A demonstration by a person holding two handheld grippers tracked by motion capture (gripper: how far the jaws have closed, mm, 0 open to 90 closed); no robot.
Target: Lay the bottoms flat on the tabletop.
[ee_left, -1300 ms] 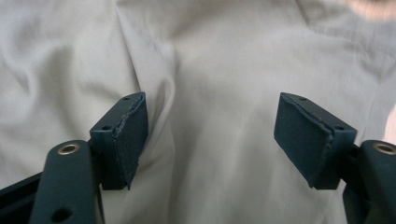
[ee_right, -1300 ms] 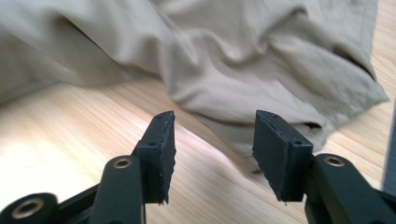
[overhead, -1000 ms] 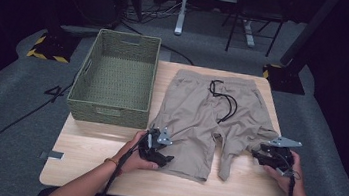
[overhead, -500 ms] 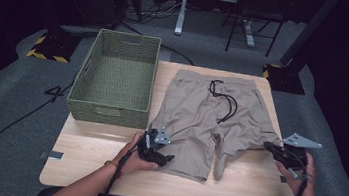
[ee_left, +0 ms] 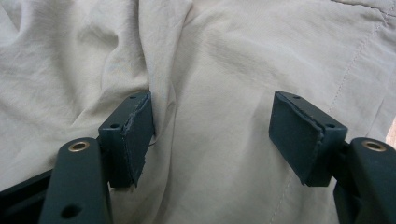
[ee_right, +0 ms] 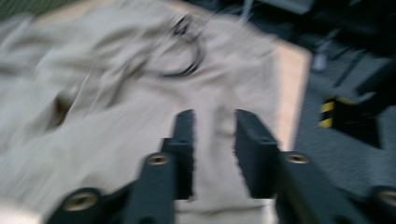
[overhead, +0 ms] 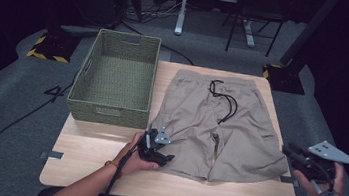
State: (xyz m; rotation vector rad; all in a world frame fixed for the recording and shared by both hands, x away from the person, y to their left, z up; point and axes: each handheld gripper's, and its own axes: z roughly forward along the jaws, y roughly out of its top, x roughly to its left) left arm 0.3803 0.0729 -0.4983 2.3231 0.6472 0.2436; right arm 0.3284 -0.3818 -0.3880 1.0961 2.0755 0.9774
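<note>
— Inspecting fabric: lying flat on the pale wooden table [overhead: 79, 159], khaki shorts [overhead: 219, 123], thin woven cloth, creasing softly, black drawstring [overhead: 225, 101] looping at the waistband.

— Checking the left hand-held gripper [ee_left: 212, 135]: resting on the shorts' left leg hem, jaws standing apart, cloth between the pads but not pinched.

— Checking the right hand-held gripper [overhead: 292, 154]: hovering off the table's right edge, jaws partly apart after just opening, holding nothing.

— Noting surroundings: standing just beside the shorts, a green woven rectangular basket [overhead: 110, 115]; blocking nothing.
</note>
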